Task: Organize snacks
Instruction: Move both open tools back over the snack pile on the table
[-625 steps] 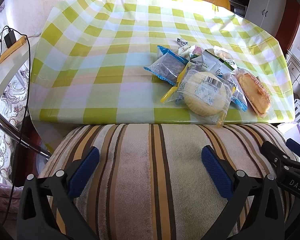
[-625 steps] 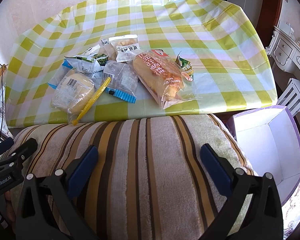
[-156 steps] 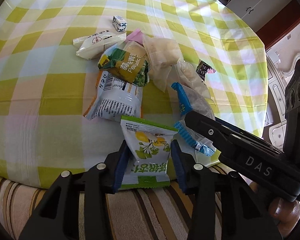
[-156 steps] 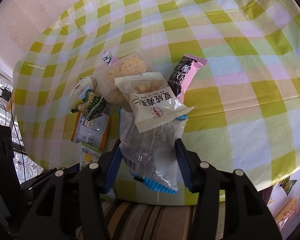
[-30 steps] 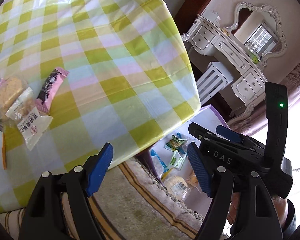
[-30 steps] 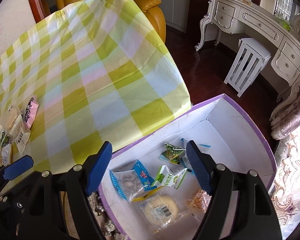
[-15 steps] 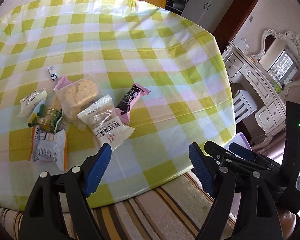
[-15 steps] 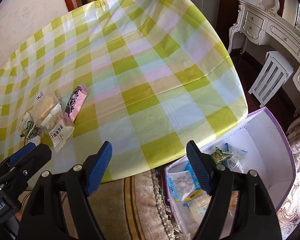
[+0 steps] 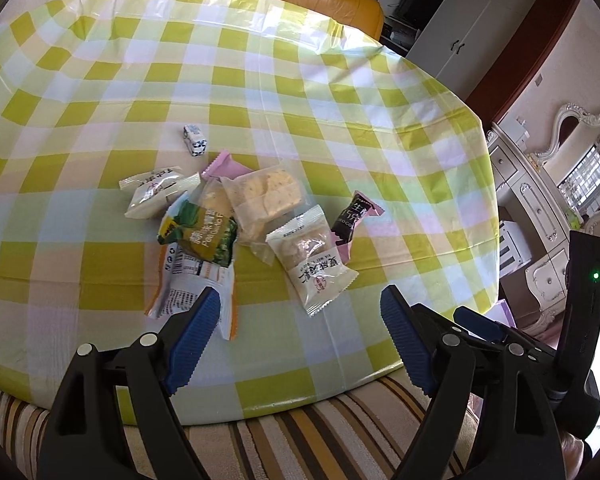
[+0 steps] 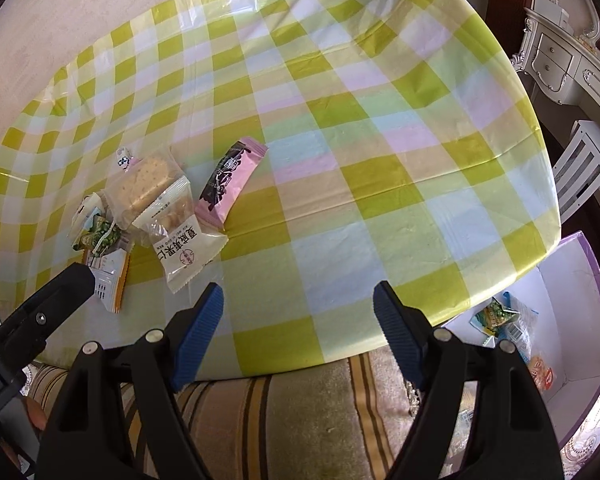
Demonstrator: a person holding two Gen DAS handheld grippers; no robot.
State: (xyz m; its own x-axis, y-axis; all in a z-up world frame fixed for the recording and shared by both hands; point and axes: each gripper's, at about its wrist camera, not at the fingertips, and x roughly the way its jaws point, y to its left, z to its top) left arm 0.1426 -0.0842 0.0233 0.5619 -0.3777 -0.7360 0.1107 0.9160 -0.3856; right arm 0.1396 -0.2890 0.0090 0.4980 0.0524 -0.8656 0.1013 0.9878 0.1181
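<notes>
Left gripper (image 9: 296,340) over near counter (image 9: 340,92) edge, fingers (image 9: 192,336) widening, nothing between them. Right gripper (image 10: 296,328) likewise empty, fingers (image 10: 198,332) spread. Snack pile (image 9: 236,216) on checked cloth: cracker bag (image 9: 266,196), white packet (image 9: 312,264), pink bar (image 10: 230,176) beside it. Purple-edged box (image 10: 572,280) off counter's right end, several snacks inside

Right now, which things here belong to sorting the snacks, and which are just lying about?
Job: snack packets heaped on the checked tablecloth, the purple-edged box holding packets.

Lying about: orange chair, white dresser, striped cushion.
</notes>
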